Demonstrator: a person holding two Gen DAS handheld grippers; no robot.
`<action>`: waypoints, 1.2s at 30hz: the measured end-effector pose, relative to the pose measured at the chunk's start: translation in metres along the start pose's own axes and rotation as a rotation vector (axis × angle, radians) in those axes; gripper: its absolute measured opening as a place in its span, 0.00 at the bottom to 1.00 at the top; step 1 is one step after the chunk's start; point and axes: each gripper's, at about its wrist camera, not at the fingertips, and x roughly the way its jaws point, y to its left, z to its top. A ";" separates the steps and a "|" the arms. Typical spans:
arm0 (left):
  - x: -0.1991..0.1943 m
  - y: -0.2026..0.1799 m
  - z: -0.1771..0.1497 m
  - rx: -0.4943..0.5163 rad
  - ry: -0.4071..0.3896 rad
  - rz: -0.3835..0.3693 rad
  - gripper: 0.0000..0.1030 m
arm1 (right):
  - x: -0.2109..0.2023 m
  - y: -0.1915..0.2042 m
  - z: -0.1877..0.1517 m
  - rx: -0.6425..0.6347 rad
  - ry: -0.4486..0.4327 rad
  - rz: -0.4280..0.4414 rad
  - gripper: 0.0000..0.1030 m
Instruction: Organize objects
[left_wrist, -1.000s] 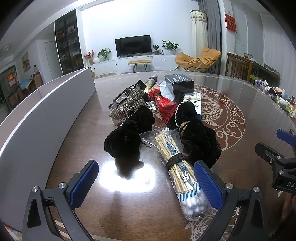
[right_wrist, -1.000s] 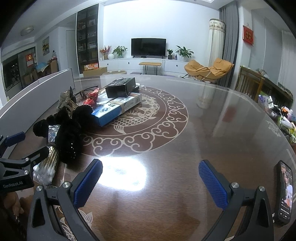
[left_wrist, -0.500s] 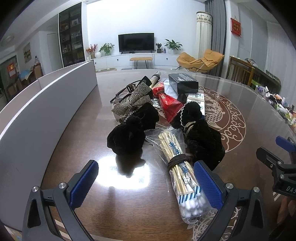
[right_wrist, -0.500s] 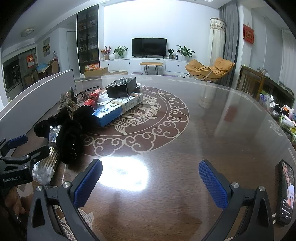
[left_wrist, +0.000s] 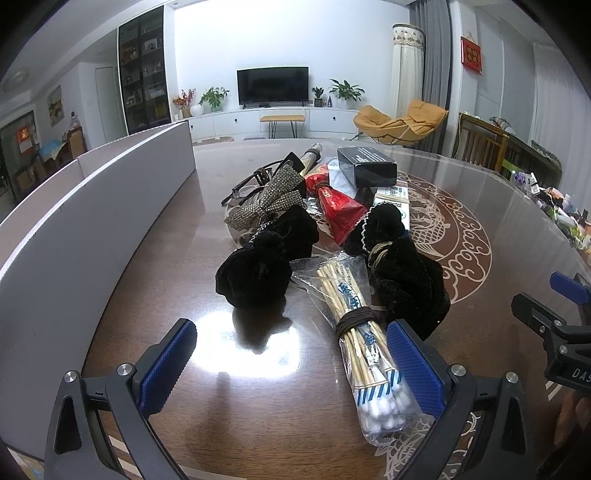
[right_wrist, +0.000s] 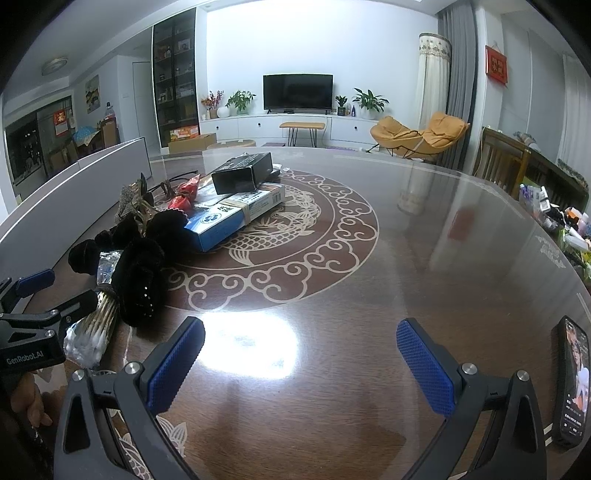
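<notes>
Two grippers hover low over the glossy bench (right_wrist: 424, 258), both with jaws wide apart and holding nothing. The left gripper (left_wrist: 291, 365) faces a cluster of clutter: a bag of cotton swabs (left_wrist: 364, 339) bound with a dark band lies just inside its right finger, between two black velvet pouches (left_wrist: 258, 269) (left_wrist: 402, 277). Behind them lie a red packet (left_wrist: 338, 208), a rhinestone bow (left_wrist: 266, 206), glasses (left_wrist: 247, 184) and a black box (left_wrist: 367, 168) on a blue-and-white carton (right_wrist: 236, 214). A white partition (left_wrist: 92, 221) runs along the left. The right gripper (right_wrist: 301, 363) faces bare bench, with a phone (right_wrist: 572, 380) at its right.
</notes>
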 end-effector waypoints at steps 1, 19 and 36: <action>-0.001 0.000 -0.001 -0.003 0.000 0.001 1.00 | 0.000 0.000 0.000 0.000 0.001 0.000 1.00; -0.002 0.001 -0.001 -0.028 0.001 0.015 1.00 | 0.002 0.000 -0.001 0.006 0.003 0.000 1.00; -0.001 0.000 -0.002 -0.043 0.003 0.016 1.00 | 0.001 -0.001 -0.001 0.007 0.004 0.000 1.00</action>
